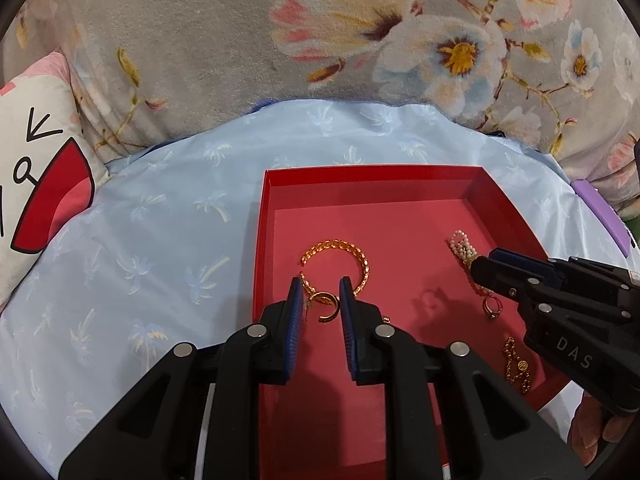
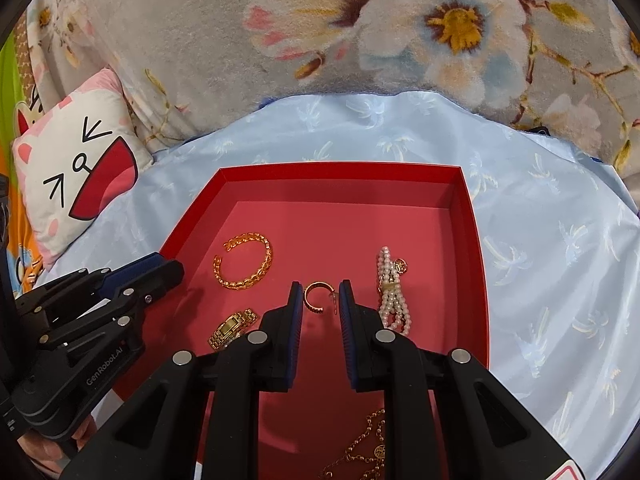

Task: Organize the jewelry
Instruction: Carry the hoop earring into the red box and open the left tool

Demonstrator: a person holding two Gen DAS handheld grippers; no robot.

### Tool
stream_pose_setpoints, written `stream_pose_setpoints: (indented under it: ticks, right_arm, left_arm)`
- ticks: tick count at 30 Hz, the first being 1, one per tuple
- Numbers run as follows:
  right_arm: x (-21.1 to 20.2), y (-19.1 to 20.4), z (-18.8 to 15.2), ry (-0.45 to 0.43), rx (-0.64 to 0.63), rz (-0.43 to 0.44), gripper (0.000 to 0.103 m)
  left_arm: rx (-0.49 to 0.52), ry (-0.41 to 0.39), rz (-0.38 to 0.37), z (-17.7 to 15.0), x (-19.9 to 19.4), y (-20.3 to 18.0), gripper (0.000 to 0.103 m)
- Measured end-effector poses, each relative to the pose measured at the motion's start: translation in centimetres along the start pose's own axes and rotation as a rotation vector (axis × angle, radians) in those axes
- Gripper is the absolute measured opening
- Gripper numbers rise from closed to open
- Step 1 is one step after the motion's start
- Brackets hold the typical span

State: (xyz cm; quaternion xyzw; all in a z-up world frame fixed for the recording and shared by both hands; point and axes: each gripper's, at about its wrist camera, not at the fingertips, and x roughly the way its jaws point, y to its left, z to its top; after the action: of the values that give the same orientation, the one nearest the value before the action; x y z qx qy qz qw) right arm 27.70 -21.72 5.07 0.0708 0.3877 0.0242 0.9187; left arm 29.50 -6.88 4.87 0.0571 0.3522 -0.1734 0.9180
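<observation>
A red tray [image 1: 372,170] [image 2: 340,168] lies on a pale blue cloth. In it are a gold open bangle [image 1: 362,264] [image 2: 269,258], a pearl bracelet [image 1: 460,240] [image 2: 390,300], a gold watch [image 2: 232,328] and a gold chain [image 1: 518,368] [image 2: 368,440]. My left gripper [image 1: 321,286] [image 2: 170,270] is shut on a small gold hoop earring [image 1: 326,306] just above the bangle's near side. My right gripper [image 2: 320,288] [image 1: 482,266] is shut on a second gold hoop earring [image 2: 316,298] to the left of the pearls. In the left wrist view this hoop [image 1: 493,307] shows just below the right gripper's fingers.
The blue palm-print cloth [image 1: 160,240] [image 2: 540,260] spreads around the tray. A grey floral blanket [image 1: 240,40] rises behind it. A cat-face cushion [image 1: 36,168] [image 2: 80,168] sits at the far left and a purple strip [image 1: 600,208] at the right. A person's hand [image 1: 600,428] holds the right gripper.
</observation>
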Motion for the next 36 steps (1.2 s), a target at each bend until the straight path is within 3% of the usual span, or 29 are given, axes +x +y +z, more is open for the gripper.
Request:
stream_pose_setpoints:
  ticks: [32, 36]
  right_arm:
    - [2.1, 0.6, -0.7, 0.045, -0.036, -0.01, 0.018]
    - [2.0, 0.9, -0.8, 0.034, -0.046, -0.017, 0.022]
  left_arm:
    - [-0.022, 0.047, 0.007, -0.7, 1.5, 0.3, 0.018]
    - [-0.026, 0.047, 0.004, -0.7, 1.6, 0.4, 0.018]
